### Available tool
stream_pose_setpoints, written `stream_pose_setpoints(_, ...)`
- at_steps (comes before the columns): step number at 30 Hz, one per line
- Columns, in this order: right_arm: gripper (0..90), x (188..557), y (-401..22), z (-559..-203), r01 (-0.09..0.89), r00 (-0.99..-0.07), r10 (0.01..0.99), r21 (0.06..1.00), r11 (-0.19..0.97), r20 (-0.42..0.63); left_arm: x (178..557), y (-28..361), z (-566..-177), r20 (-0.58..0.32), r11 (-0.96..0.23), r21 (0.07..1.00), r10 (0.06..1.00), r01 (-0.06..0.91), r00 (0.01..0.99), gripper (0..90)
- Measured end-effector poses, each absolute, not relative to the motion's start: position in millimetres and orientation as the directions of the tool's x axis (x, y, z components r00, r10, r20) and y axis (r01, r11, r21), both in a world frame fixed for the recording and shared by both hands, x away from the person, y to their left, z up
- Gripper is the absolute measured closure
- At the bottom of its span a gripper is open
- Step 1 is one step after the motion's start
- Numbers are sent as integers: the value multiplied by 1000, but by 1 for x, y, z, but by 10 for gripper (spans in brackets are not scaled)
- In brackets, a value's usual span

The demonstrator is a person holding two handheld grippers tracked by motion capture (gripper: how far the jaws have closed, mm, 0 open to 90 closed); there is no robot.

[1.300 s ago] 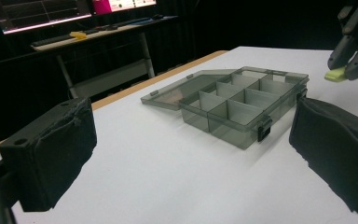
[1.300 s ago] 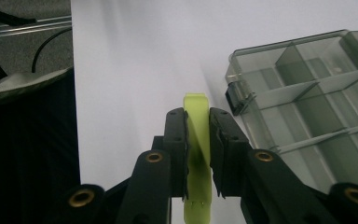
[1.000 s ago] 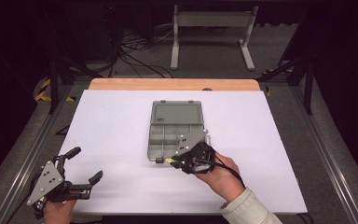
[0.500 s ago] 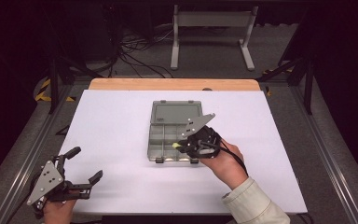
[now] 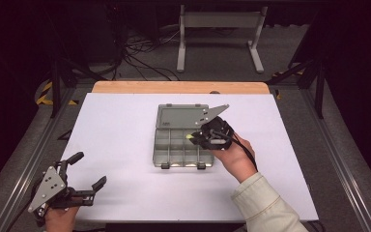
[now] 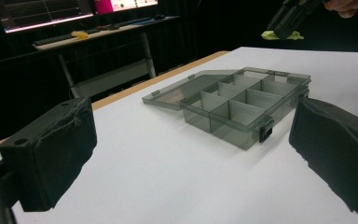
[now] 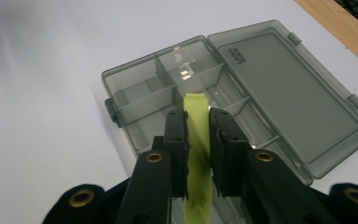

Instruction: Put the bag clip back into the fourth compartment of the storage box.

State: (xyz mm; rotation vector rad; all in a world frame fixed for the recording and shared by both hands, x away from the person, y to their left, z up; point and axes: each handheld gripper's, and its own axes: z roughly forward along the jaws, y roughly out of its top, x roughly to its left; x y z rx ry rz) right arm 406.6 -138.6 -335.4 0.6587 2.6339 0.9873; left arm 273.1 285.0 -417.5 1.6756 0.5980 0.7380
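— Yellow-green strip? Right gripper had its jaws clamped on it, right above the open grey box.
— And the left gripper?
— Jaws wide apart, near the tabletop corner.

Black gripper, cream sleeve

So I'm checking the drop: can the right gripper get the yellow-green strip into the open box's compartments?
Probably yes. The right gripper holds the strip above the box; its lid lies flat open, and nothing covers the compartments.
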Motion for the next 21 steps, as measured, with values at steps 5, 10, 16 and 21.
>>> stream_pose_setpoints(5,780,419,-145,-338,353,-841,536,679,644,-70,273,285,-418,157,-219,976,722,8,674,14)
stream_pose_setpoints(10,780,429,-149,-342,382,-821,567,678,628,-63,273,285,-418,158,-220,975,724,8,672,14)
stream_pose_setpoints(16,780,441,-153,-346,413,-795,604,677,609,-59,273,285,-417,158,-219,976,725,6,670,14)
stream_pose_setpoints(21,780,448,-154,-350,430,-780,623,673,602,-59,273,285,-417,158,-219,976,724,7,671,14)
